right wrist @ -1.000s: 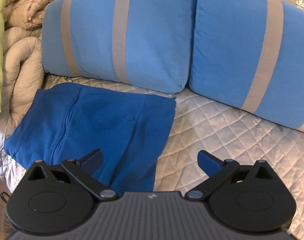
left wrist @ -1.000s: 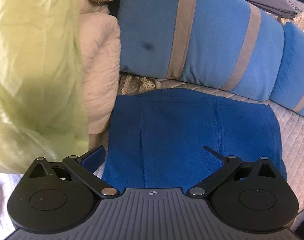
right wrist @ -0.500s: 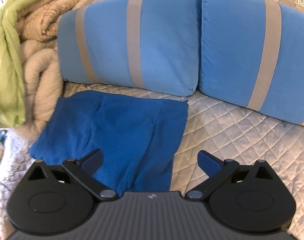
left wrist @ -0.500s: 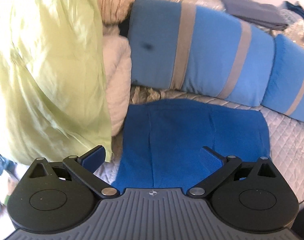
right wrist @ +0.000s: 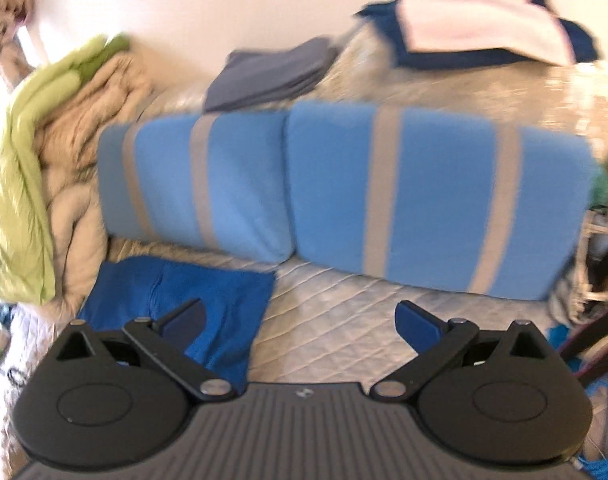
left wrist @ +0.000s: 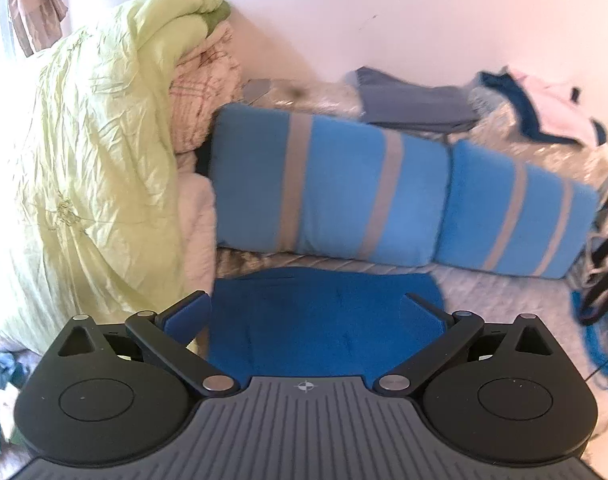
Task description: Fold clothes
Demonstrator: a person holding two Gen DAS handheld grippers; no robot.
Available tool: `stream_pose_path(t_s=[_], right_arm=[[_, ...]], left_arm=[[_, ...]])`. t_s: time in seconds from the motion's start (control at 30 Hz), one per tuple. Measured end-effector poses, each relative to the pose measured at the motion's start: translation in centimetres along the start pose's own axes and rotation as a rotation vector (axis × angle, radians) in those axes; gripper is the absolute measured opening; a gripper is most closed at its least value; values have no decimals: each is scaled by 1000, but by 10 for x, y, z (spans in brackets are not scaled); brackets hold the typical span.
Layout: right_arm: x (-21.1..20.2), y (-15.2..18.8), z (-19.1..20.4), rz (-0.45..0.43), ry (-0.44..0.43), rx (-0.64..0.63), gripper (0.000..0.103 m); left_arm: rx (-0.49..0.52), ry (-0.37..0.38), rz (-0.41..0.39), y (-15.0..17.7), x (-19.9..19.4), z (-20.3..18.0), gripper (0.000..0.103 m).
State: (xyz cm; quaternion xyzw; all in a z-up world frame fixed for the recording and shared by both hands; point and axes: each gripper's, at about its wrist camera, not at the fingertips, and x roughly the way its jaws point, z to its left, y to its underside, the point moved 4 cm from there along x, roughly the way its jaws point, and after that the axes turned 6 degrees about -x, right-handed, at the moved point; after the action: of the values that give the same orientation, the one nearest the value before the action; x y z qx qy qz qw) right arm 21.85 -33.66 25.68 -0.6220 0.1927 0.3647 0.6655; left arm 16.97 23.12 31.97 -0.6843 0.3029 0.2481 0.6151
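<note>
Your left gripper (left wrist: 306,312) has its fingers (left wrist: 186,314) spread wide with nothing between them, and your right gripper (right wrist: 300,320) is spread and empty too. Neither touches cloth.

The blue garment (left wrist: 324,320) lies flat on the quilted bed cover (right wrist: 336,320), just in front of the left striped cushion (left wrist: 328,188) and tight against the beige quilt roll (right wrist: 72,208) on that cushion's left. It already looks folded into a compact block.

Judging by its matte, fleecy face, it is probably soft, light and limp, not slippery. It will likely sag and come unfolded if you lift it by one corner. Pinch through all the layers at the two near corners, one gripper each, or slide the fingers under a folded edge so the stack moves as one.

Your left view looks straight down over the garment and shows the full width of its far edge, plus the pale green duvet (left wrist: 88,168) piled left of the cushion. Your right view is blurred but shows what the left crops: the garment's right edge with a seam running down it, and the bare cover stretching right of it, below the second striped cushion (right wrist: 436,200). Folded grey cloth (right wrist: 272,72) sits behind the cushions in both.
</note>
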Motion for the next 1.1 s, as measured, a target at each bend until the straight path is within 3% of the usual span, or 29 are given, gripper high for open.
stream_pose_path(t_s=[0.2,0.37,0.6,0.77,0.97,1.1], right_arm=[[-92,24,-74,-95,88,75,103],[-157,69,-129,-121,179,127,103],[-243,154,-177,-202,233,241,103],[-291,213,-183,-250,271,289,103],[-306,269,-178,-250,330,272,103],[-289,305,-162,-275,473,205,103]], left_arm=[[-79,175,-34,27,-34,-15,103],[-29,231,-46,68,-49,-38,103],[47,290,-68,128,-71,-65,103],[76,302,-98,164,-89,-74,103],[-1,279,-98,207,-70,-69,103],[10,239,-76,243,-42,-77,103]])
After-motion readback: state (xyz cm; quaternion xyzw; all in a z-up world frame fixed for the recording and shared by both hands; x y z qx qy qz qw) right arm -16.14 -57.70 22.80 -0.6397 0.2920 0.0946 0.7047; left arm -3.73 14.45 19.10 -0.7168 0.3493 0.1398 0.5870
